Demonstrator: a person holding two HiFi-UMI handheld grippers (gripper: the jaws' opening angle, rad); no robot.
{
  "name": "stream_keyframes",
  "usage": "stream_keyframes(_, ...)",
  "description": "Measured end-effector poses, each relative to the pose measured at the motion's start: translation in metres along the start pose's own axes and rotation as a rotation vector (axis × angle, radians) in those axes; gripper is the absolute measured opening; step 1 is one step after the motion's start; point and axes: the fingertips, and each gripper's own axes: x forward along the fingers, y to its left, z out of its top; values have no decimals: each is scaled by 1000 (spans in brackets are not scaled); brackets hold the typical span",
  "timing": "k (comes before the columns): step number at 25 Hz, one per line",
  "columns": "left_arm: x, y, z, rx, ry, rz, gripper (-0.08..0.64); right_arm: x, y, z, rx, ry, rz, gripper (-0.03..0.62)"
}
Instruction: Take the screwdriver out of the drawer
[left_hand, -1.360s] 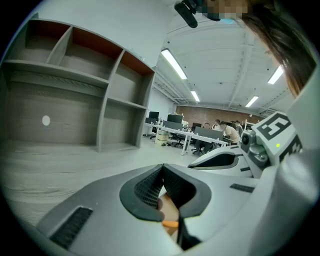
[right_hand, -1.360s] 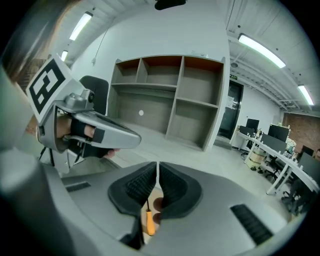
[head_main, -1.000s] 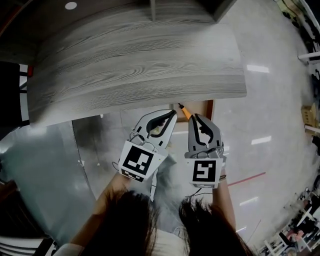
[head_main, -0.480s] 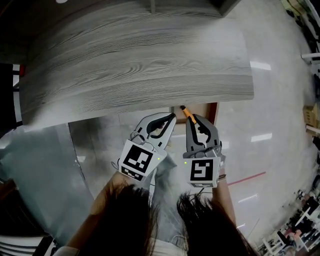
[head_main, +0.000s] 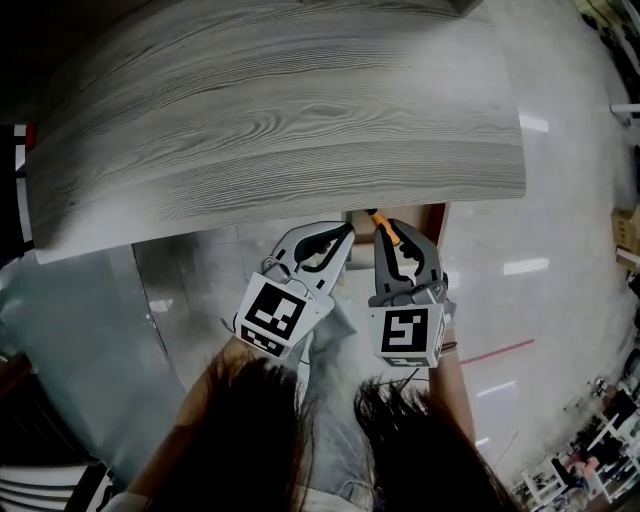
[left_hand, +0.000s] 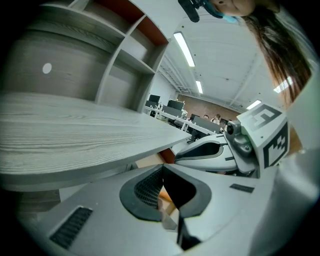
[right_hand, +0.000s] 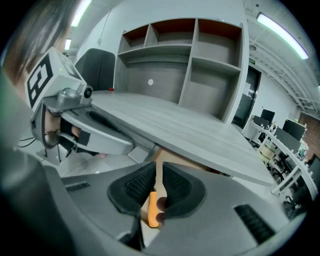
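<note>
Below one desk (head_main: 280, 130) edge — right tool (head_main: 388, 228) clamps one screwdriver (right_hand: 151, 210); left tool (head_main: 346, 232) closed, empty.

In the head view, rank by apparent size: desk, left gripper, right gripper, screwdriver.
1. Desk.
2-3. Left gripper and right gripper look about alike, so they are not ranked.
4. Screwdriver, only partly visible in the right gripper's claw.

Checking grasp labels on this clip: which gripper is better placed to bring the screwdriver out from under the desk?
Right. The right gripper is already shut on the orange screwdriver, whose shaft points under the desk edge. The left gripper is shut on nothing, beside it.
</note>
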Motion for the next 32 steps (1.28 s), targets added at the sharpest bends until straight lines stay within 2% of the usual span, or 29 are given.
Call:
stream_keyframes(2,2,3,-6,-9,4,-1,17,5,2,-8,0,39,5,38)
stream_keyframes(5,7,7,-13,-20,13,0,17,15,3,-14,-16,23,8,49)
stream_keyframes(21,23,24,-46,-50,56,10,17,52,11,-61,-55,177,83,97)
stream_keyframes(32,32,30,-60,-63,76,12,17,69,14,-86,-53,263,124,103)
